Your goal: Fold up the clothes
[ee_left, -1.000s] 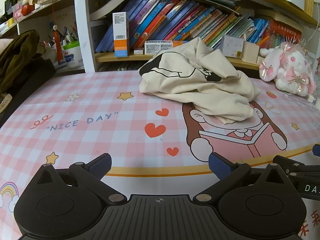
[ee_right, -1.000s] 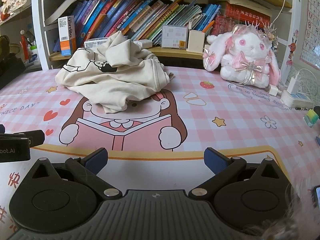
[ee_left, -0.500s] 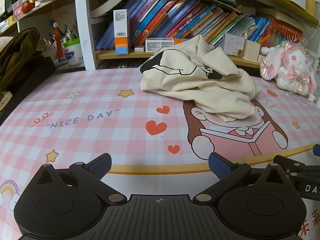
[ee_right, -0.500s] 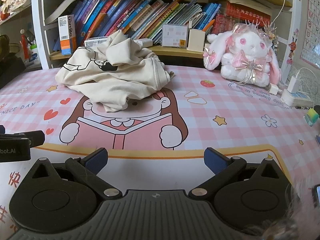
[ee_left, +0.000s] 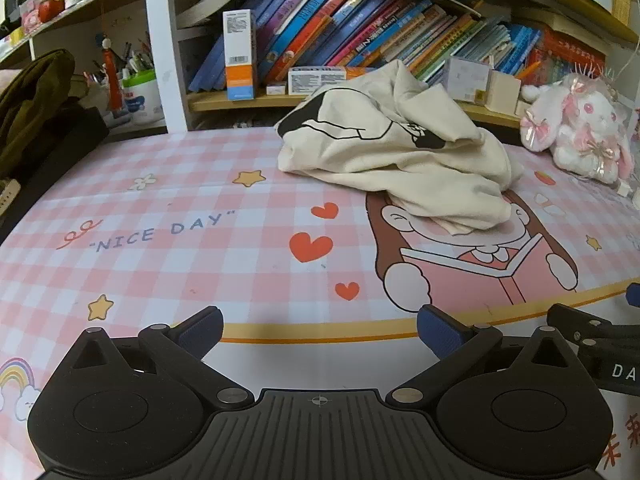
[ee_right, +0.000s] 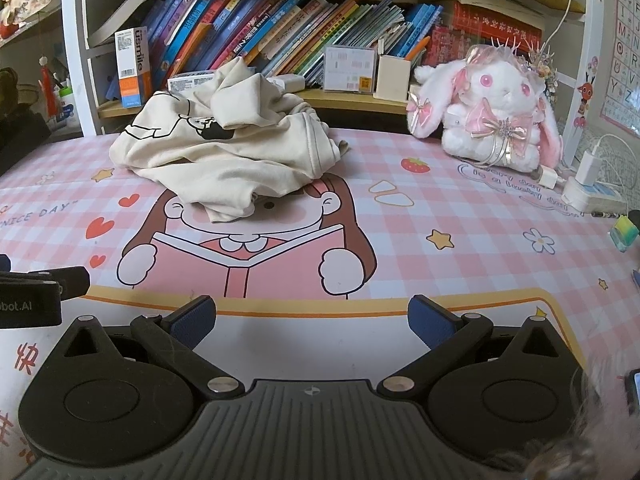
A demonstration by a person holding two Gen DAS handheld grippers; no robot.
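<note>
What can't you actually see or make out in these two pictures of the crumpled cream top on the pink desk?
- Cream top: bunched in both views, so its own folds hide its shape, its sleeves and most of the black print.
- Cartoon girl on the mat: the top covers her upper face.
- Book spines: text too small and blurred to read.
- Object at the right wrist view's right edge: cut off and blurred.

Matt cream cloth shirt (ee_left: 400,164) — soft, creased — on a smooth mat (ee_left: 200,248) (slight sheen); fluffy plush rabbit (ee_right: 492,116).
</note>
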